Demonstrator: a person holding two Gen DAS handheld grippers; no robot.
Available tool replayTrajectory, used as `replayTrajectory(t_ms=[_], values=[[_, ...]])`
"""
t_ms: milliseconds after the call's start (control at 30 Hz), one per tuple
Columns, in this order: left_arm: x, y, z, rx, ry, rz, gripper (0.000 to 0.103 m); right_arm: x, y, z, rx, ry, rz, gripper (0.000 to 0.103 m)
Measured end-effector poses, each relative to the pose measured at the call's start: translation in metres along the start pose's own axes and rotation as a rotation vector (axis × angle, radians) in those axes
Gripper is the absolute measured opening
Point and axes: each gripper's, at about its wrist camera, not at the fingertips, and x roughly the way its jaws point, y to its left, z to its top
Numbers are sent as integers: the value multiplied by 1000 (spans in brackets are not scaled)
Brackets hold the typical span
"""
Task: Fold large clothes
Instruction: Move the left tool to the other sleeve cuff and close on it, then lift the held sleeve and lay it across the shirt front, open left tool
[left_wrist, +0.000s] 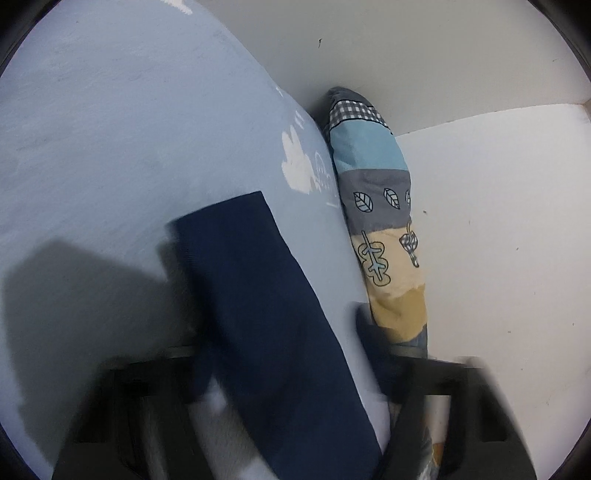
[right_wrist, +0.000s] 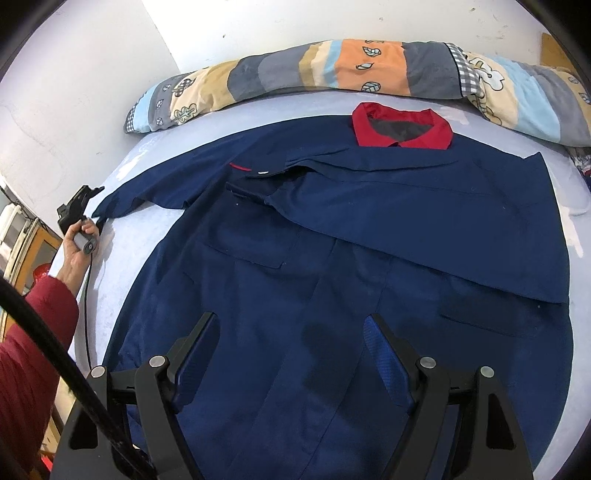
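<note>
A large navy jacket (right_wrist: 332, 266) with a red collar (right_wrist: 402, 127) lies flat on the light blue bed sheet (right_wrist: 122, 258). Its right sleeve (right_wrist: 424, 206) is folded across the chest. My right gripper (right_wrist: 291, 332) is open and empty, hovering over the jacket's lower front. My left gripper (right_wrist: 83, 206) is at the bed's left edge, shut on the end of the left sleeve (right_wrist: 147, 184). In the left wrist view the navy sleeve (left_wrist: 258, 314) runs out from between the blurred fingers (left_wrist: 417, 406) over the sheet (left_wrist: 110, 147).
A rolled patchwork quilt (right_wrist: 351, 70) lies along the head of the bed, also in the left wrist view (left_wrist: 380, 221). White walls (right_wrist: 74, 92) close the corner. A cable (right_wrist: 86, 314) trails from the left gripper. Furniture stands left of the bed.
</note>
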Motion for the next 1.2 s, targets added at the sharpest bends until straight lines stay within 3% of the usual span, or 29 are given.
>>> replayTrajectory(t_ms=[67,267,367,733,1000,1133,1200], values=[[7,7,1,-43,30,-13,2,0,-1,0,1,-2,-4,84],[-7,-23,-5,78,20,-28,2,-6,-15,4,33,-27,-32,84],[-17,-65,-13,193,31,-44,2,-11,-28,6,66,-45,-69,84],[-54,-242,-73,422,106,-189,2,-58,-70,6,188,-165,-104,84],[-84,-382,-156,572,176,-321,2,-98,-106,1,273,-262,-119,84],[-90,-446,-223,671,241,-379,2,-120,-119,-4,287,-307,-144,84],[-99,-458,-263,708,274,-397,2,-129,-125,-7,295,-327,-154,84]])
